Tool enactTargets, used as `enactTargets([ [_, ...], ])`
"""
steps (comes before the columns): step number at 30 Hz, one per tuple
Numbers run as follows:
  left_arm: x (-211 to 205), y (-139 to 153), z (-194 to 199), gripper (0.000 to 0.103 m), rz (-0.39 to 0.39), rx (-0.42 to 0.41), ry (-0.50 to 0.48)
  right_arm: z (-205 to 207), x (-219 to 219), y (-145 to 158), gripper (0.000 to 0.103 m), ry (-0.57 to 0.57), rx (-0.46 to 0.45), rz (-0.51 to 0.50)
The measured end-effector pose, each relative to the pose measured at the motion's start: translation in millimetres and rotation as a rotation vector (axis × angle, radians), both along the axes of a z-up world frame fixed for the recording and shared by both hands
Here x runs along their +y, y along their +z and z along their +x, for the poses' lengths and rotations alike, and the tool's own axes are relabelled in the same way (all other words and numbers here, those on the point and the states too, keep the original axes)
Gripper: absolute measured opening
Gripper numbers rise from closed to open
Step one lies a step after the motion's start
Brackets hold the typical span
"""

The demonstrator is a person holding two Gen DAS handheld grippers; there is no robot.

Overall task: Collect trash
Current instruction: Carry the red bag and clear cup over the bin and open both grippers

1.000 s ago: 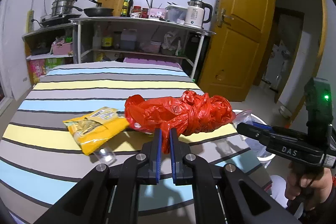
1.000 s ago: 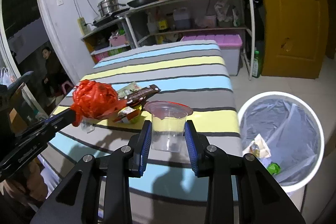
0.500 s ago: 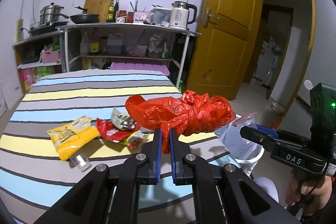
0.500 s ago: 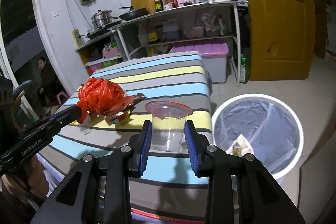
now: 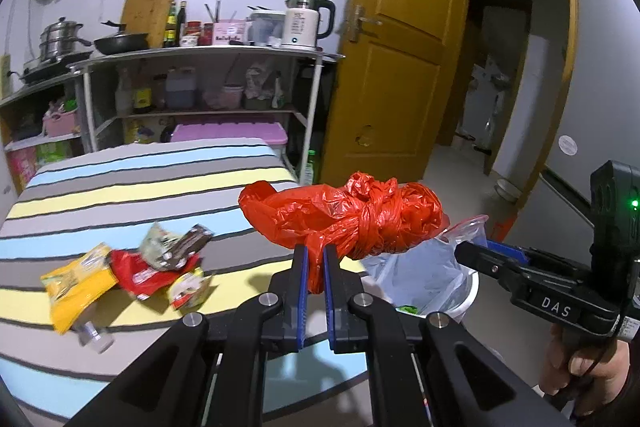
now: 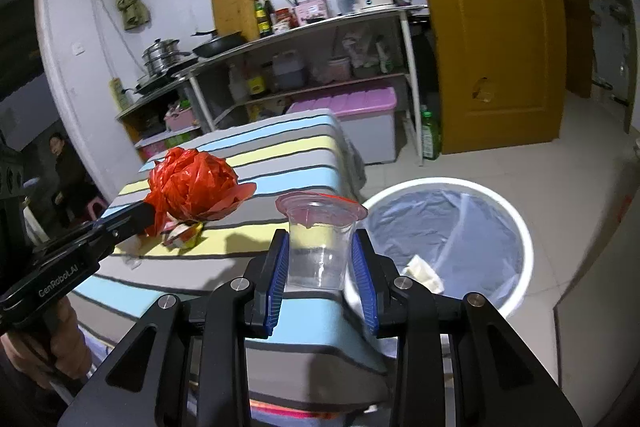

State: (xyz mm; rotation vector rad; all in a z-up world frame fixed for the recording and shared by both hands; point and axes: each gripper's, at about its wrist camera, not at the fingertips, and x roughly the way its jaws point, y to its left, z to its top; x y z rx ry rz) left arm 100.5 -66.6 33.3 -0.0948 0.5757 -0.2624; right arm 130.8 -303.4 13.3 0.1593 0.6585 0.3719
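Observation:
My left gripper [image 5: 315, 253] is shut on a knotted red plastic bag [image 5: 352, 215] and holds it in the air over the table's right edge. The bag also shows in the right wrist view [image 6: 192, 187]. My right gripper [image 6: 320, 247] is shut on a clear plastic cup [image 6: 318, 239] with a red-edged peeled lid, held above the table corner beside the white trash bin [image 6: 516, 227]. The bin has a blue liner and some trash inside; it shows in the left wrist view [image 5: 468, 291] under the bag. Several snack wrappers [image 5: 132, 267] lie on the striped table [image 5: 140, 187].
A small clear bottle [image 5: 94, 337] lies near the table's front edge. A kitchen shelf [image 5: 208, 51] with pots and a kettle stands behind the table. A purple-lidded storage box [image 6: 352, 107] and a yellow door [image 6: 488, 27] are beyond the bin.
Both grippers have moved right and away from the table, toward the bin, each still holding its item. The bin now fills more of the right wrist view.

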Motion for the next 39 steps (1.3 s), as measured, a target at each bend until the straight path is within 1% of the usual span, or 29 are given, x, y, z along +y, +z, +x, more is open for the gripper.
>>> enactTargets([
  [8, -33.6, -4.9, 22.8, 0.007, 0.016, 0.011, -0.066, 9.4, -31.9, -8.3, 0.033, -0.067, 0.02, 0.008],
  [14, -52.7, -14.1, 38.3, 0.007, 0.024, 0.035, -0.099, 16.5, -46.2, -16.1, 0.033, -0.101, 0.04, 0.013],
  [23, -74.4, -29.0, 56.6, 0.007, 0.039, 0.065, -0.145, 29.1, -63.6, -27.1, 0.033, -0.135, 0.071, 0.016],
  [31, -91.0, -38.3, 72.3, 0.007, 0.051, 0.088, -0.175, 38.0, -72.6, -30.5, 0.033, -0.16, 0.082, 0.014],
  [39, -103.5, -50.8, 87.8, 0.007, 0.053, 0.119, -0.188, 44.6, -82.3, -42.0, 0.034, -0.189, 0.119, 0.023],
])
